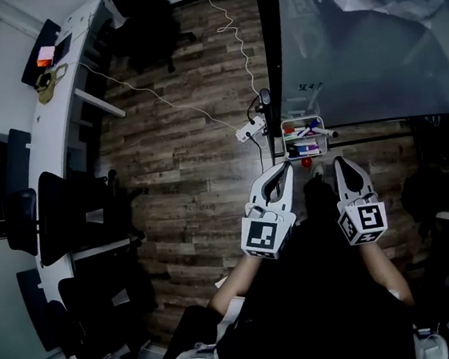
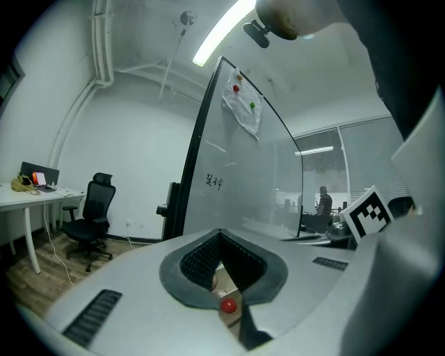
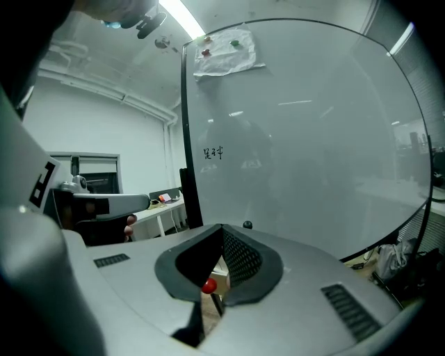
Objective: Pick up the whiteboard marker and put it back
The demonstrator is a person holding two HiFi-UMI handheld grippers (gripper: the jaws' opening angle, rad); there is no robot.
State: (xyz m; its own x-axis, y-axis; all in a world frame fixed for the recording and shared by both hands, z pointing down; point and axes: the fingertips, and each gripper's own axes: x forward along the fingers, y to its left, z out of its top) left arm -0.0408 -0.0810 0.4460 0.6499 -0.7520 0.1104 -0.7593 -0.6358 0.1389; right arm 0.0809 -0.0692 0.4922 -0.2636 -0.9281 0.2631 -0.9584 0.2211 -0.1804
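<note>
A small tray (image 1: pixel 322 135) hangs at the lower edge of the whiteboard (image 1: pixel 371 53) and holds several whiteboard markers (image 1: pixel 307 131) with blue and red parts. A red ball (image 1: pixel 306 161) sits just below the tray. My left gripper (image 1: pixel 287 169) points at the tray's left side, jaws together and empty. My right gripper (image 1: pixel 339 163) is level with it, to the right of the red ball, also closed on nothing. Through the closed jaws of the left gripper (image 2: pixel 221 235) and of the right gripper (image 3: pixel 222 228) I see only the red ball (image 2: pixel 228 304) (image 3: pixel 208 285) and a bit of tray.
A power strip (image 1: pixel 249 129) and white cable (image 1: pixel 159 98) lie on the wooden floor left of the whiteboard's black post (image 1: pixel 269 57). A long white desk (image 1: pixel 45 163) with black office chairs (image 1: pixel 72 216) runs along the left. A paper sheet (image 3: pixel 224 50) is pinned high on the board.
</note>
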